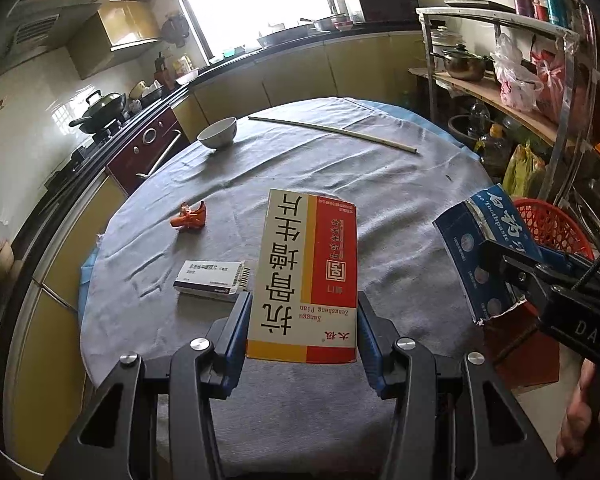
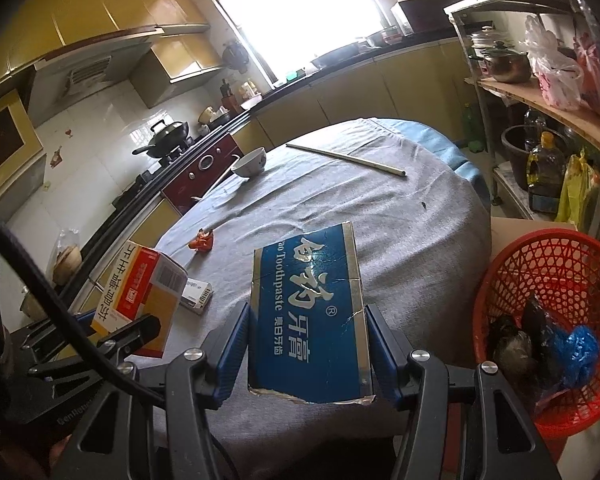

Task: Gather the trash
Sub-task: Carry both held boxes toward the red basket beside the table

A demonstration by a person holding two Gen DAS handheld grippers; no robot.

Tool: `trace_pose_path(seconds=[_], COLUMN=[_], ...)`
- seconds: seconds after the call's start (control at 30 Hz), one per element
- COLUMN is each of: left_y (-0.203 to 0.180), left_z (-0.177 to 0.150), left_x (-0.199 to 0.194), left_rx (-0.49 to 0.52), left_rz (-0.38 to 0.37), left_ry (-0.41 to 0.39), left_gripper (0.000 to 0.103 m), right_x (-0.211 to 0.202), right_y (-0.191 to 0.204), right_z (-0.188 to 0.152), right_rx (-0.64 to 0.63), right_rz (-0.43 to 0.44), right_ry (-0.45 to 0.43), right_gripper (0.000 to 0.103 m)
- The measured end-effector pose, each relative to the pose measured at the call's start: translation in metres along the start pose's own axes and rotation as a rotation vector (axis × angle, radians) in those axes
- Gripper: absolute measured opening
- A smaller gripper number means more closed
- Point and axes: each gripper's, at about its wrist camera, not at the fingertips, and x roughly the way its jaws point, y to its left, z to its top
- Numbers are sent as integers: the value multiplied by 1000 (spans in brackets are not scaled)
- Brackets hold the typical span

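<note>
My left claw (image 1: 302,332) grips the red-and-white medicine box (image 1: 306,276); my right claw (image 2: 306,344) clamps the blue toothpaste box (image 2: 308,312) — both lifted above the grey surface (image 1: 300,168). Only the right view shows inside the red basket (image 2: 512,276) at 3 o'clock, just off the edge — open cloth ahead.

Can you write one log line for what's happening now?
left gripper: holds medicine box | right gripper: holds toothpaste box | red basket: beside table

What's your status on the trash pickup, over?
Left gripper shut on red-and-white cardboard medicine box. Right gripper shut on torn blue toothpaste carton. Red plastic mesh basket beside table, nothing blocking it.
</note>
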Motion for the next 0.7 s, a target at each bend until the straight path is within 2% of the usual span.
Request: trace_pose_path(seconds=[0.7], left_y=[-18], left_z=[1], left_x=[0], left_rx=[52], left_rz=[-21], left_ry=[0], left_gripper=[51], right_x=[-7], right_y=[-16], right_z=[-1], right_rx=[45], right_rz=[-15], right_ry=[-7], right_gripper=[60])
